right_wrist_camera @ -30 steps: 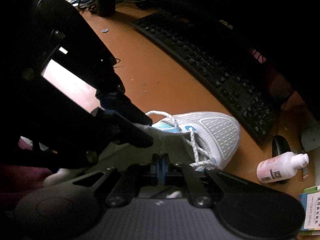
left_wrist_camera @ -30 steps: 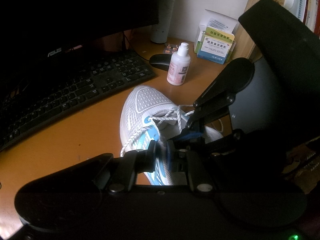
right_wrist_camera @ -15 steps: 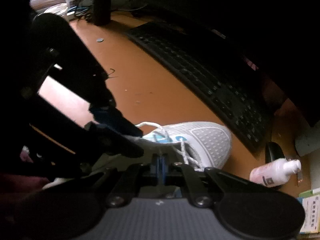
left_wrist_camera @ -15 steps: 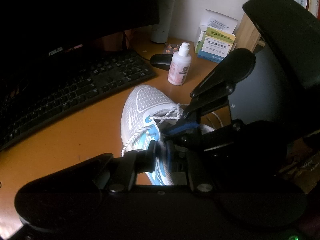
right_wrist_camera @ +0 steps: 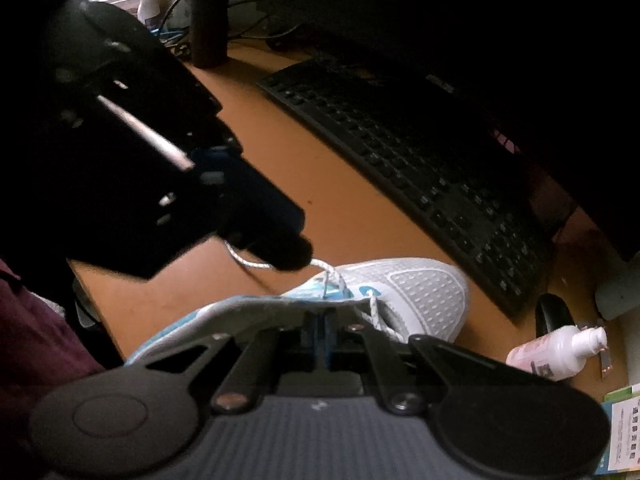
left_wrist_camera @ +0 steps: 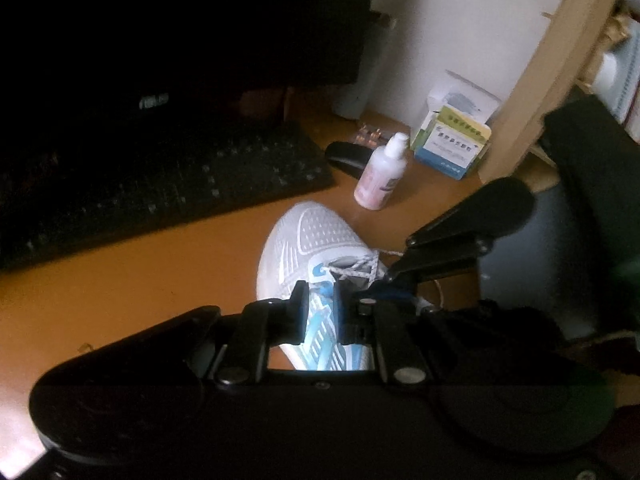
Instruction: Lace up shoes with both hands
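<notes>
2 handheld grippers meet over a white-and-blue sneaker (left_wrist_camera: 308,240) on an orange desk (left_wrist_camera: 132,280). The left gripper (left_wrist_camera: 320,304) shows a gap between its pads above the shoe. The right gripper (right_wrist_camera: 319,334), pads pressed together, sits beside the white lace (right_wrist_camera: 332,276). Beyond them: a lotion bottle (left_wrist_camera: 382,176), then a black keyboard (left_wrist_camera: 160,184).

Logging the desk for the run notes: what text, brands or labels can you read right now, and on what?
"ASUS", dim, on the monitor bezel.
Box: printed characters on the white panel, too blurred to read.
Bottle: dark mark on the pink label, unreadable; in the right view only a square code-like patch.
Keyboard: key legends too dim to read.
Shoe: blue logo, no letters legible.
</notes>
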A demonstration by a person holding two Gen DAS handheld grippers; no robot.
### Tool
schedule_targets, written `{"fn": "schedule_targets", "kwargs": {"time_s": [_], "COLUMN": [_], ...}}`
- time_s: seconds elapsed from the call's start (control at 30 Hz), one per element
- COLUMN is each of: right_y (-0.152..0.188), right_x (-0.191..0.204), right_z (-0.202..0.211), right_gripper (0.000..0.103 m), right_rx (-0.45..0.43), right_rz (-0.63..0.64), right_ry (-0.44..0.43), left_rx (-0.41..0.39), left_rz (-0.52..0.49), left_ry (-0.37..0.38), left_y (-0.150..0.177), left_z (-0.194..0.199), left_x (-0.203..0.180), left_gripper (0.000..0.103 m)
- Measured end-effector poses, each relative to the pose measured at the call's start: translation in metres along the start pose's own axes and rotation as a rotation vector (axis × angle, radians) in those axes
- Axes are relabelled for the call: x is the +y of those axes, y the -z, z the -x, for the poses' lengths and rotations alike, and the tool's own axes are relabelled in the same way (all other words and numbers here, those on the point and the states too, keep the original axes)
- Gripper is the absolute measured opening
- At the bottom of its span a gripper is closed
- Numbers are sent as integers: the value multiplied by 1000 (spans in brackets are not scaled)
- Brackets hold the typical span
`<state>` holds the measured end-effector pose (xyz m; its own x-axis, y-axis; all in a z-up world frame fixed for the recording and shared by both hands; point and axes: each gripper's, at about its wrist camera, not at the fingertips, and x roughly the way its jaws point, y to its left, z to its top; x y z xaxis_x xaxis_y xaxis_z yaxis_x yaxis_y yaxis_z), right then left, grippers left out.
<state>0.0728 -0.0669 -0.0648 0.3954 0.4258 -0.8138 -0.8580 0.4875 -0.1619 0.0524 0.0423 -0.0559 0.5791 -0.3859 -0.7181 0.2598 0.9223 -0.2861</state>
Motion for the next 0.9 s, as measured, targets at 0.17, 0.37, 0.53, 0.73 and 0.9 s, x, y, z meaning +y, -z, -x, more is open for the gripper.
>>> {"fn": "schedule_targets", "kwargs": {"time_s": [0.17, 0.37, 0.53, 0.73, 0.9], "right_y": [-1, -1, -1, 1, 1], "right_x": [0, -1, -1, -1, -1], "right_z": [-2, -4, -5, -6, -6], "right_gripper": [4, 4, 4, 4, 4], "right_rx": [-1, 0, 7, 12, 6], "right_rz": [-14, -23, -21, -21, -28], "right_ry": [4, 10, 4, 6, 11], "left_rx": [21, 28, 30, 19, -35], "left_rz": [112, 208, 250, 316, 293], "left_ry": [42, 75, 106, 158, 150], "left_y": [2, 0, 1, 7, 7], "left_z": [-15, -22, -27, -30, -20], "left_x": [12, 22, 28, 38, 36], "left_gripper": [9, 9, 9, 9, 0]}}
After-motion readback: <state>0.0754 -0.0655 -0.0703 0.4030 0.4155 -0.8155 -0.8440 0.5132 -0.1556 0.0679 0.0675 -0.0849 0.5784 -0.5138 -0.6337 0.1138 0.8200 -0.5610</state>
